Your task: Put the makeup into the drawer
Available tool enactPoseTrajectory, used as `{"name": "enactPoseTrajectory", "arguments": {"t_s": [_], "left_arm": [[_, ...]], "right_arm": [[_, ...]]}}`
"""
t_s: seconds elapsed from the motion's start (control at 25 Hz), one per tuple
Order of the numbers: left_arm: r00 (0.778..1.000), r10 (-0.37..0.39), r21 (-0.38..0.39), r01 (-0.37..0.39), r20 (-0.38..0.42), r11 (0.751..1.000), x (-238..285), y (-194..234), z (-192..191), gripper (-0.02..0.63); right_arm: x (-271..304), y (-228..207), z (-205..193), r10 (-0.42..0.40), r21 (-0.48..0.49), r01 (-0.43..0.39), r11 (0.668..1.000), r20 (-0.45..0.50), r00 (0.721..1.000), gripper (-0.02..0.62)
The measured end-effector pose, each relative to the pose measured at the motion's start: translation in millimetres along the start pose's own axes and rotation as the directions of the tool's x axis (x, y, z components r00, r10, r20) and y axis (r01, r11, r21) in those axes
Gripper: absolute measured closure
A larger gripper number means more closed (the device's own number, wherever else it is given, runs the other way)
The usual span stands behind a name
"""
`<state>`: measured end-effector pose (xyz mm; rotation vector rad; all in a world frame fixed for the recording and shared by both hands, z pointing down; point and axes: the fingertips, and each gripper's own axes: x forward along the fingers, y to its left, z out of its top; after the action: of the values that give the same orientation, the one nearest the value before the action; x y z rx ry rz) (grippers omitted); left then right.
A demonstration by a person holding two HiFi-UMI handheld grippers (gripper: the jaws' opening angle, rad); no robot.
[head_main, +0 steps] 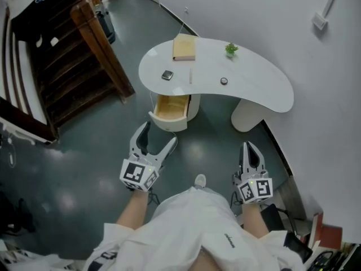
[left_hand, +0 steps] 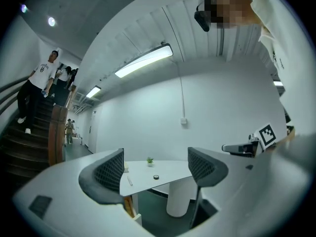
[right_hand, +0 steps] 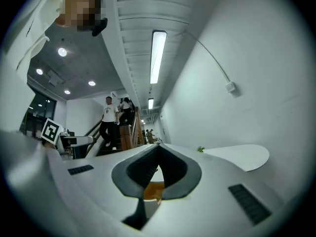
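White table, light-wood drawer

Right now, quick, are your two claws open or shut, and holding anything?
Left grey two-jaw gripper: open, holding nothing.
Right grey two-jaw gripper: shut, holding nothing.

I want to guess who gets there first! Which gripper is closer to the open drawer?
Left. The left gripper hangs just in front of the open drawer, not touching; the right gripper is farther off to its right.

The tabletop hides part of the drawer; the square dark item is too small to name.
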<state>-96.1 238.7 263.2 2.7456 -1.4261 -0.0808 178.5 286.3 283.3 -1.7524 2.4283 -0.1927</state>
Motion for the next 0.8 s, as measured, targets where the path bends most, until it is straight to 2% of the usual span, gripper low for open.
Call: {"name": "enactPoseTrajectory", "arguments": {"t_s": [0.44,0.8], "left_arm": [[0.999,0.041,-0.014,-0.042,-0.023,0.999,102,-2,-8,0.218],[0.999,0.002,-0.05,-0.005,-0.053,0.999,169,21,-29,0.219]], "right_arm": [[80,-75,11,0.08,0.005,-0.08,0.997,-0.013,0.997,0.578],[128,-103,-6,0.06,0.018,-0.059,0.998,-0.06,0.996,0.578]]}}
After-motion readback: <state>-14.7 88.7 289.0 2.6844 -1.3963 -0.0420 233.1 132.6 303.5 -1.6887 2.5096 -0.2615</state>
